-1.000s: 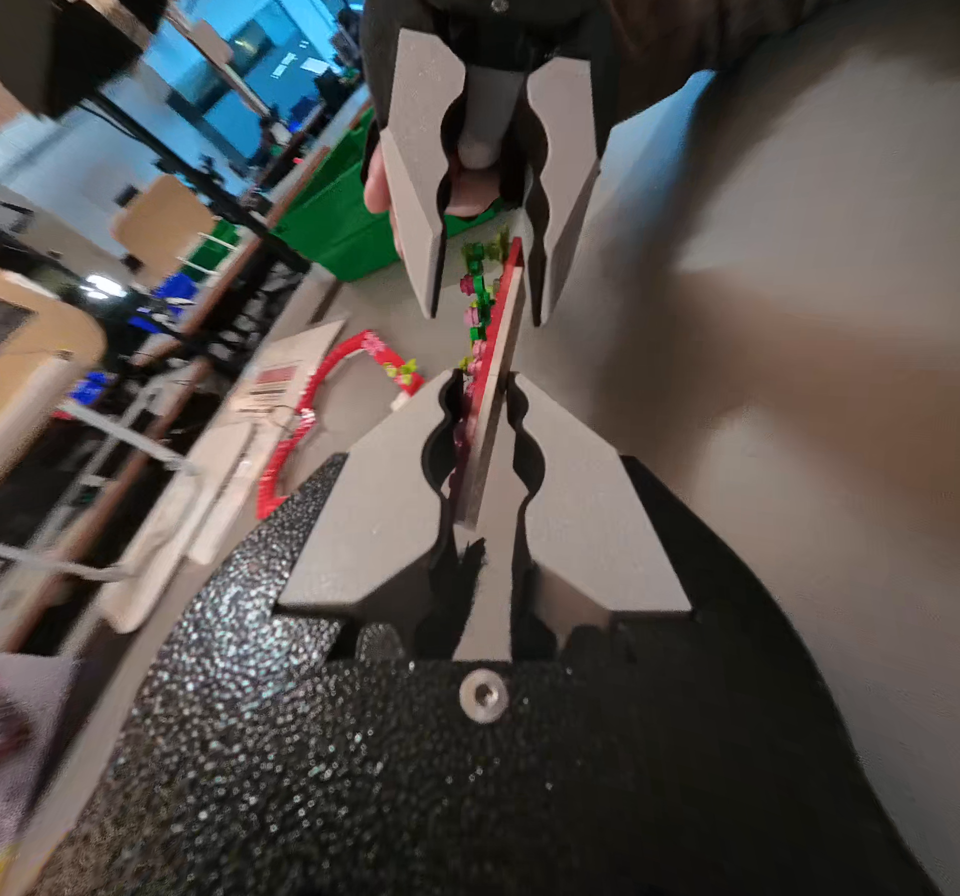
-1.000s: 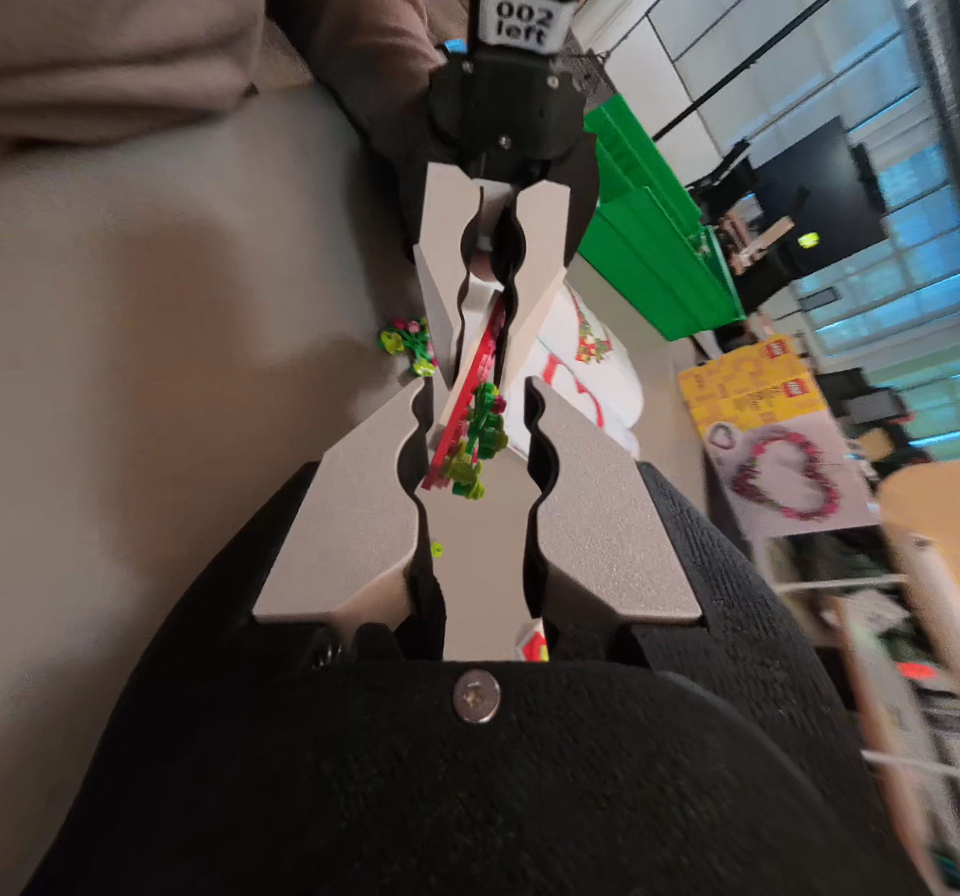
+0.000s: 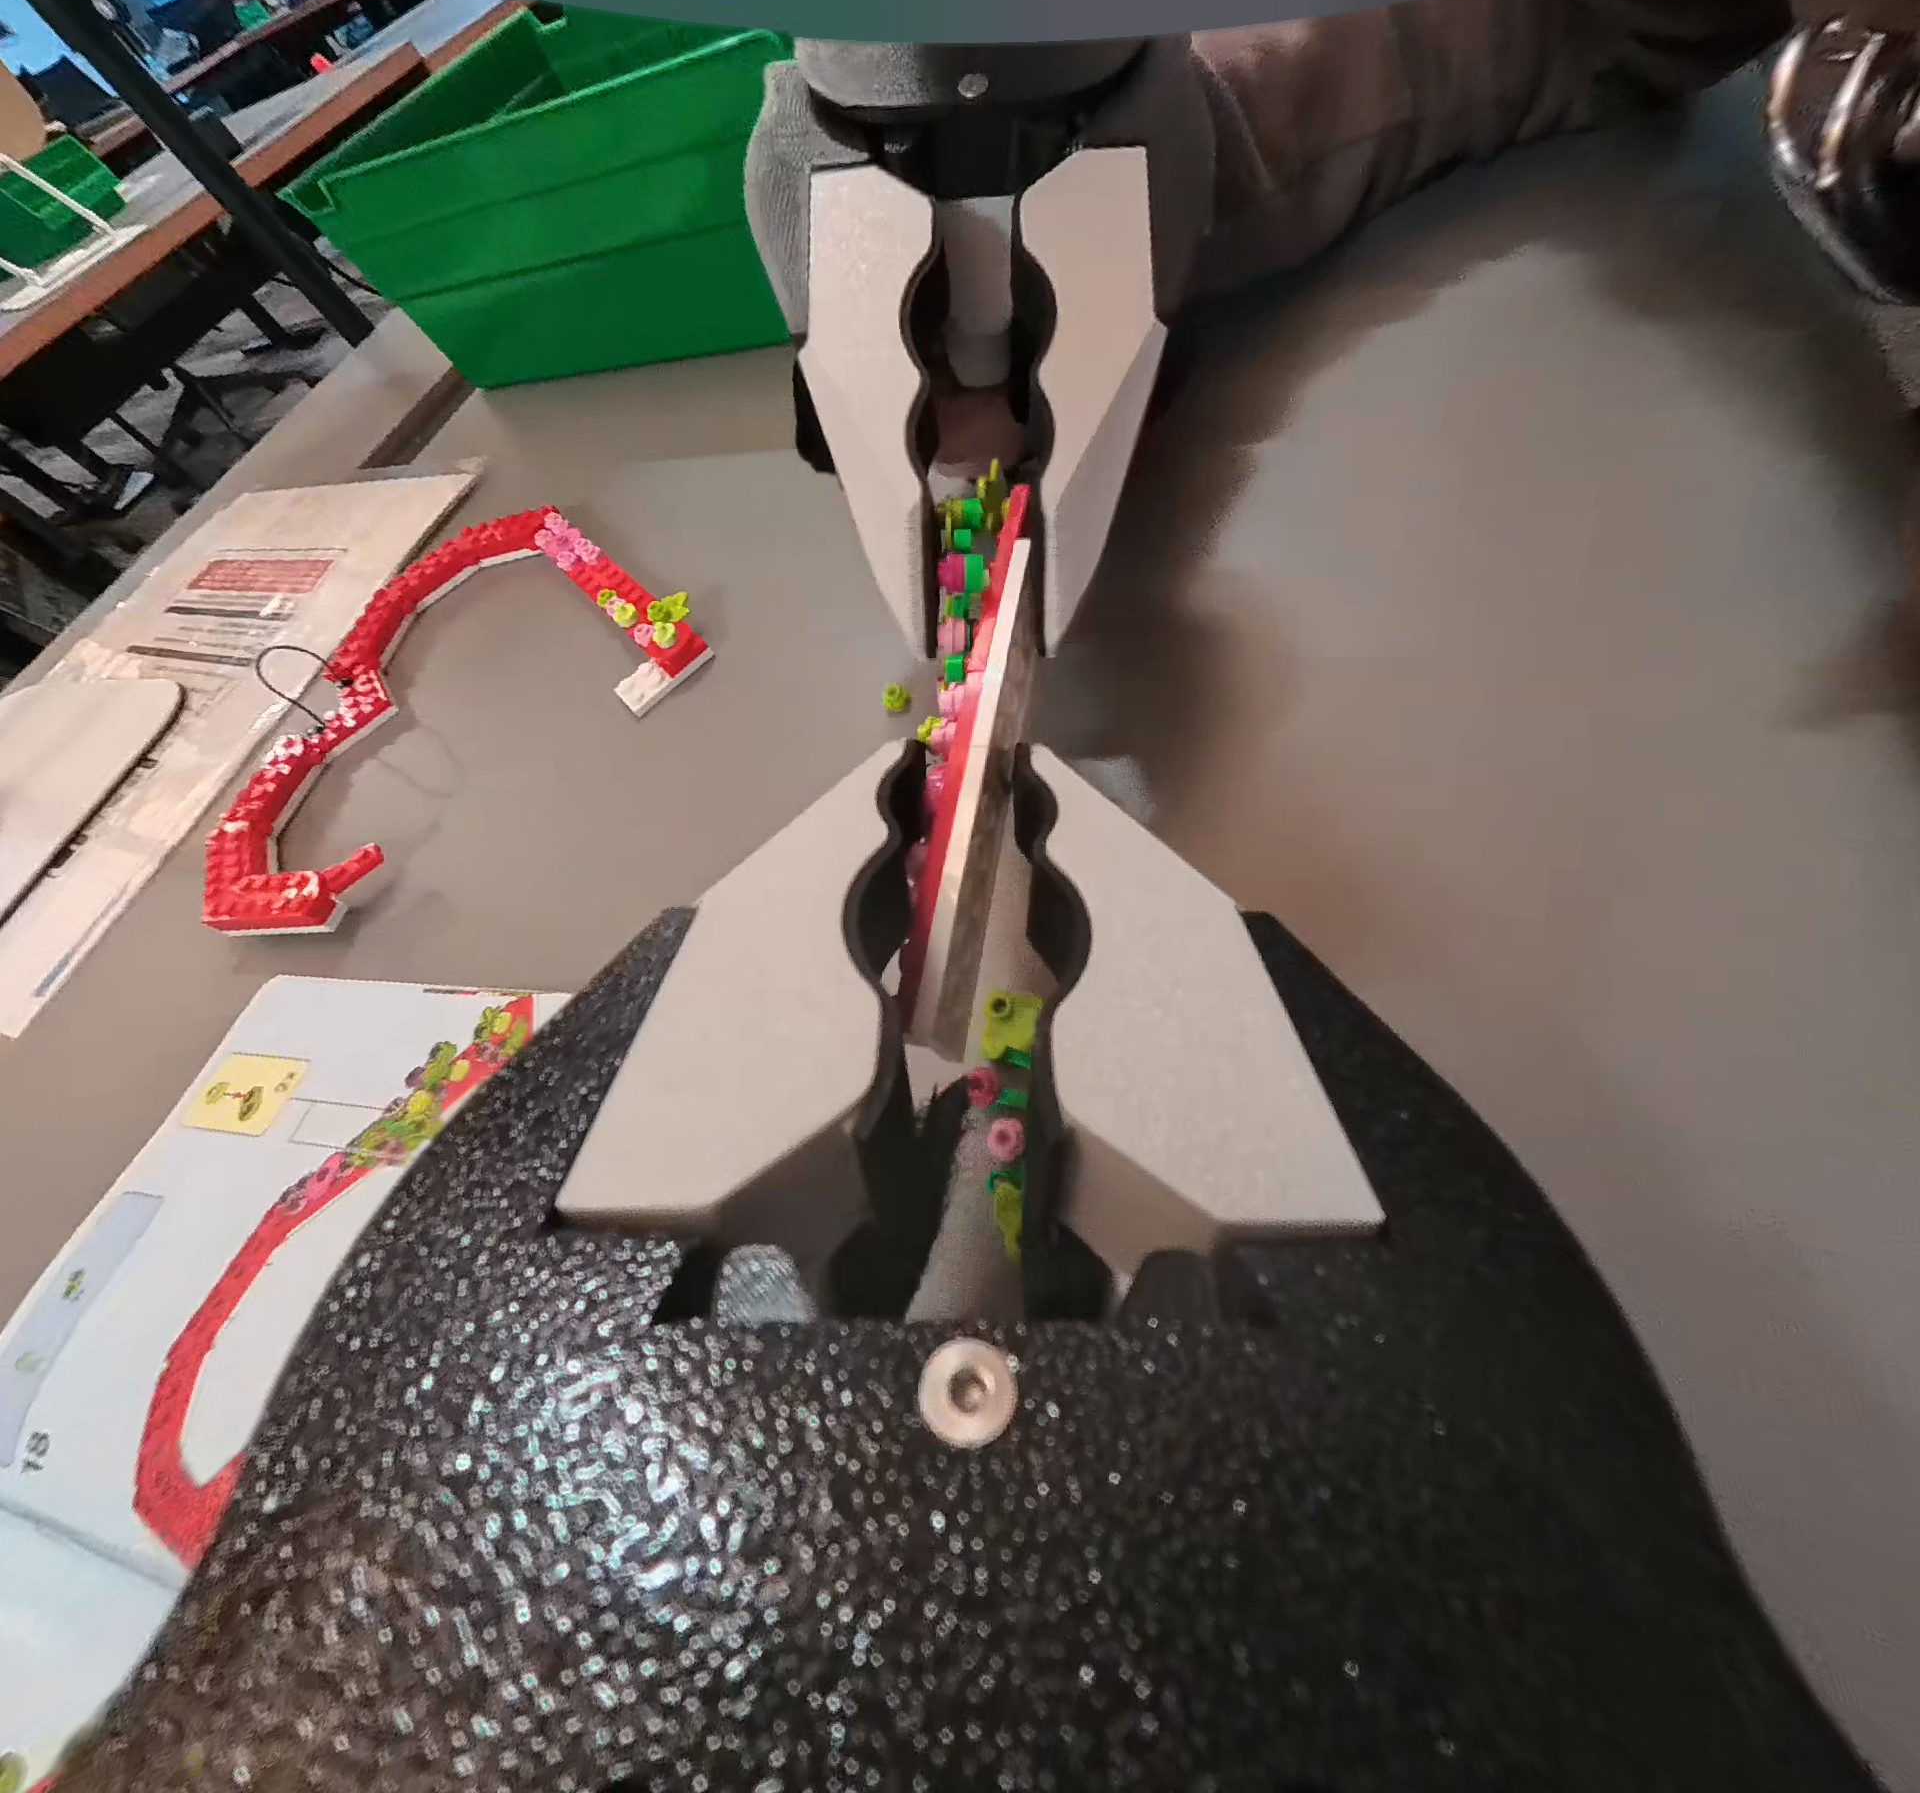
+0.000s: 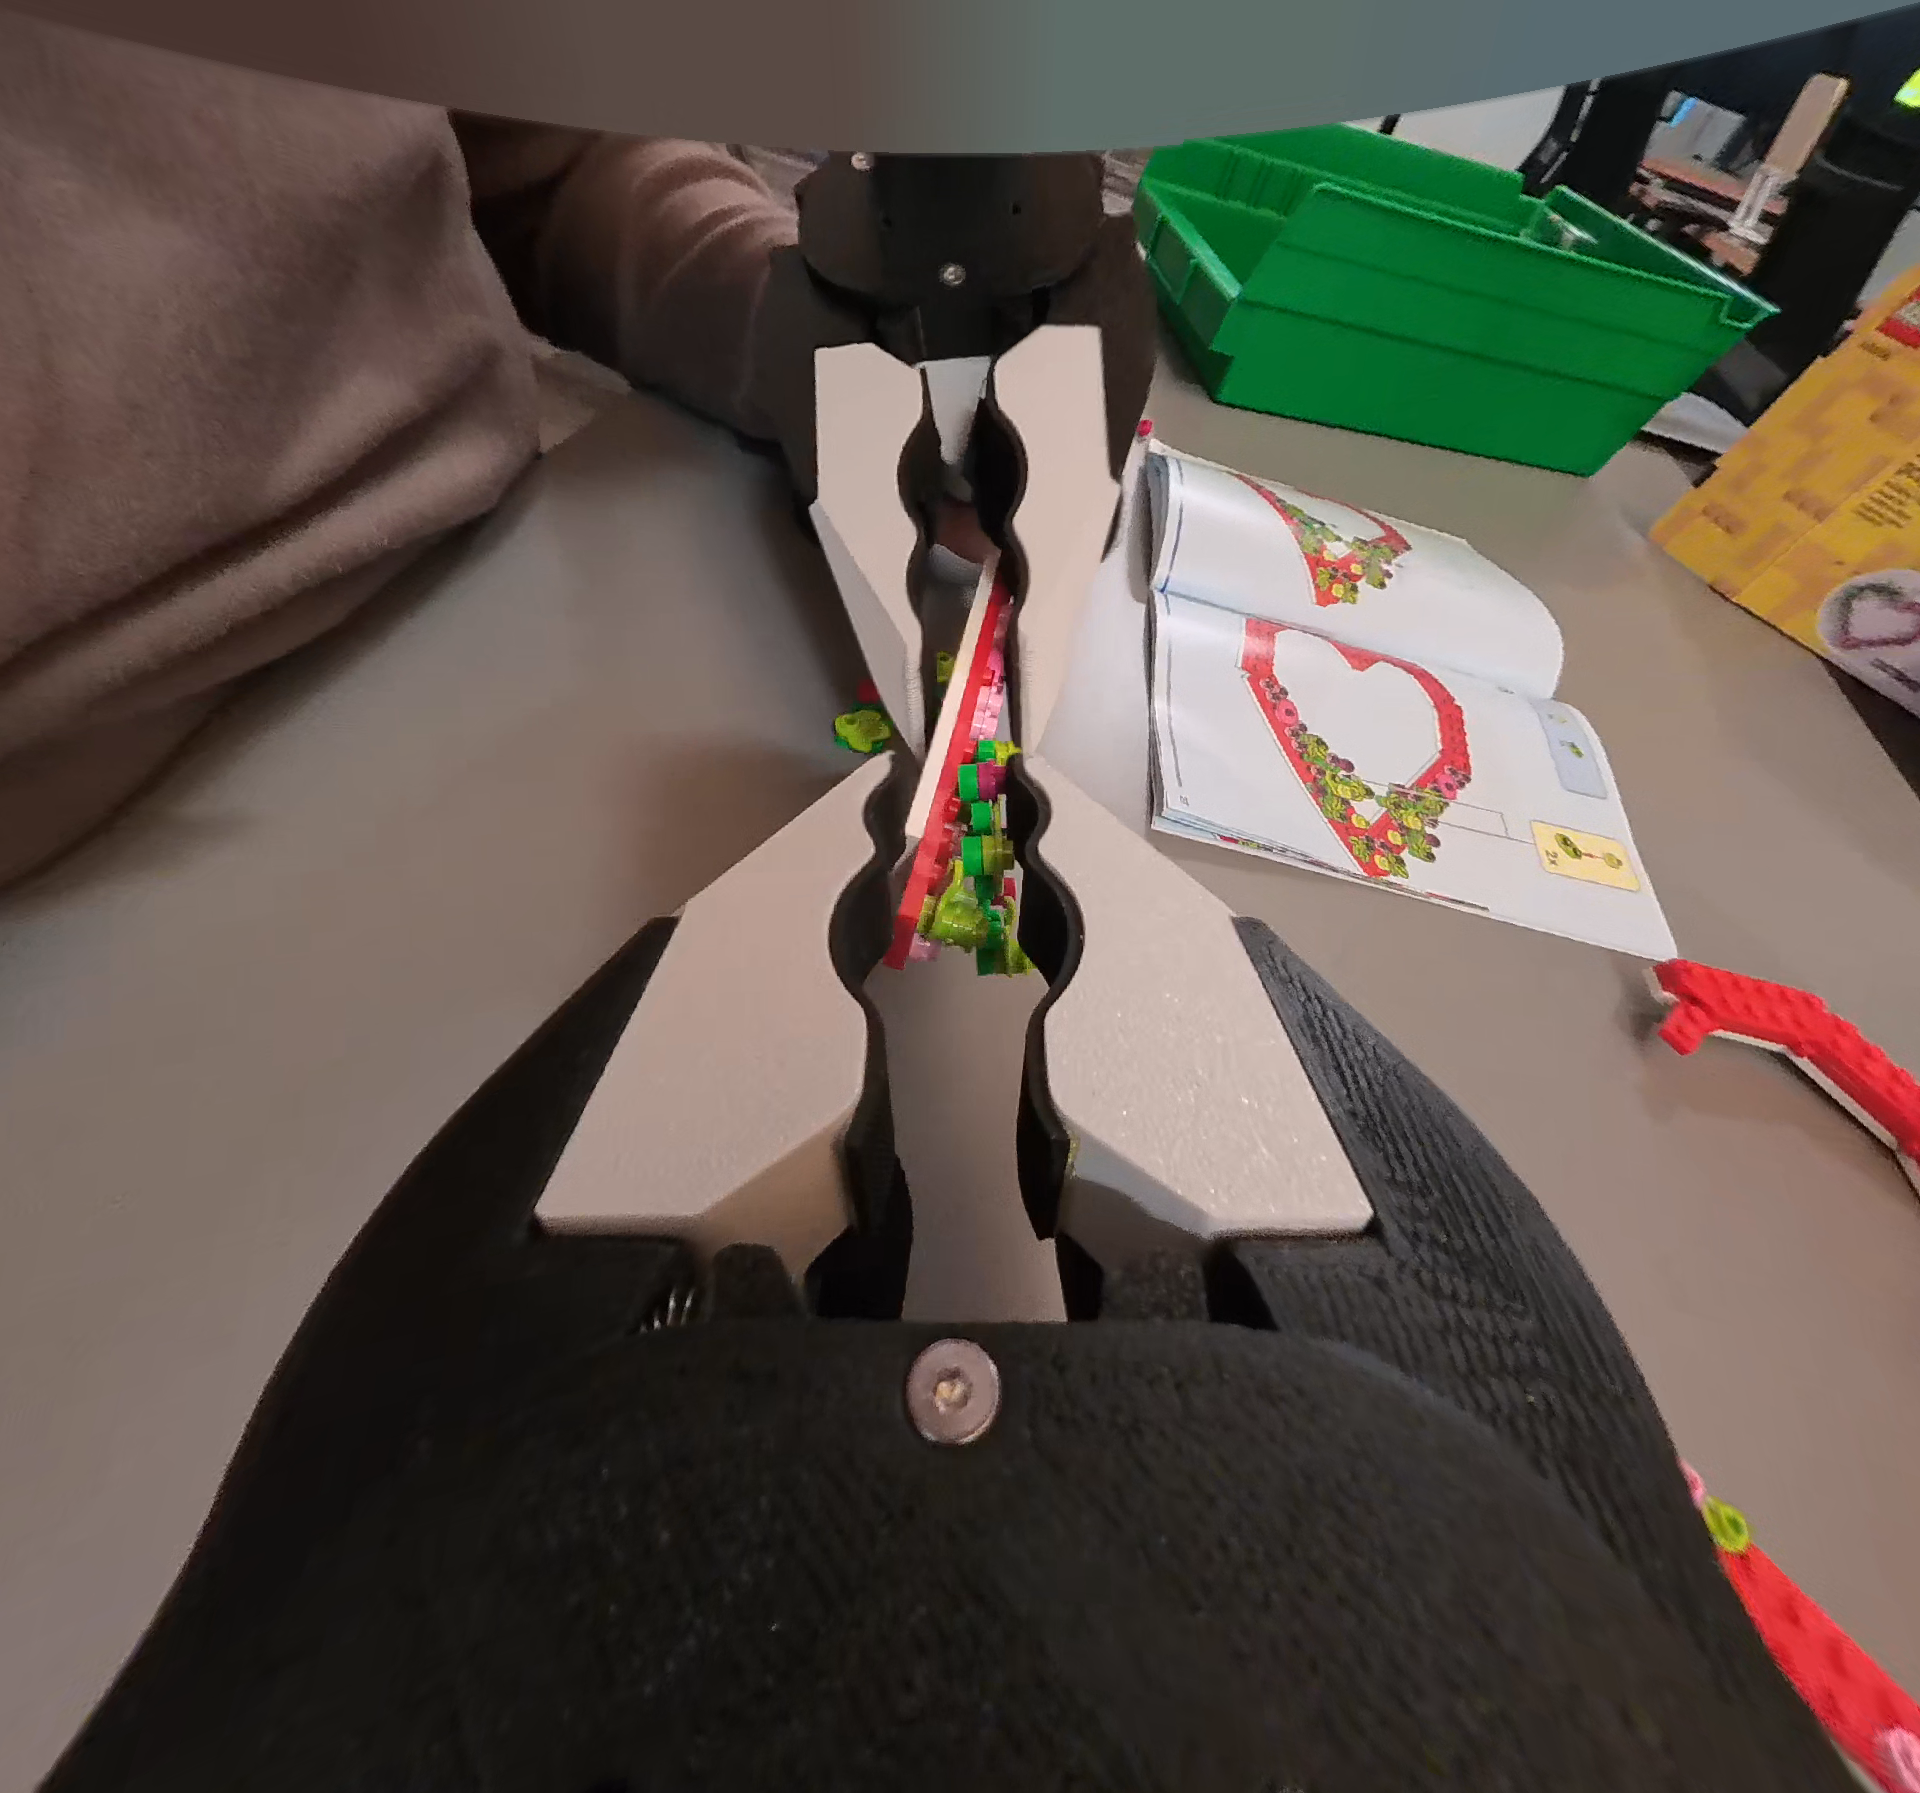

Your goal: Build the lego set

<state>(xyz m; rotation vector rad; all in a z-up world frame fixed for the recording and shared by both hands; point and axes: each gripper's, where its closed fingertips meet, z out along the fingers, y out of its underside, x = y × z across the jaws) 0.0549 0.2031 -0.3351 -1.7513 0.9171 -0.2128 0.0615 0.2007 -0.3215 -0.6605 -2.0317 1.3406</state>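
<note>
Surface: grey table, with green bins at the far edge and other desks beyond.
Strip: a flat red-and-white lego strip studded with pink, green and lime flowers, held on edge above the table between the two grippers, which face each other nose to nose.
Left gripper: jaws narrow, closed on the near end of the strip in its own view; flowers face its left finger, the white underside its right.
Right gripper: jaws narrow around the other end, flowers toward its right finger; it looks clamped, though contact on both sides is hard to confirm.
Arc: a larger red arc of the heart lies flat to the left, well apart from the strip, one end already carrying flowers.
Booklet: open booklet showing the finished heart, beside the arc.
Loose bits: a lime flower on the table just beside the strip; more small pieces under the left gripper.
Step, as judged: decorated strip is being handed over or re-gripped between the tools before joining the arc.
Next move calls for: one gripper letting go only once the other's hold is sure, then turning the strip flat, studs up, and lining its end with the arc's open end.
Risk: squeezing the flowers may pop them off.
</note>
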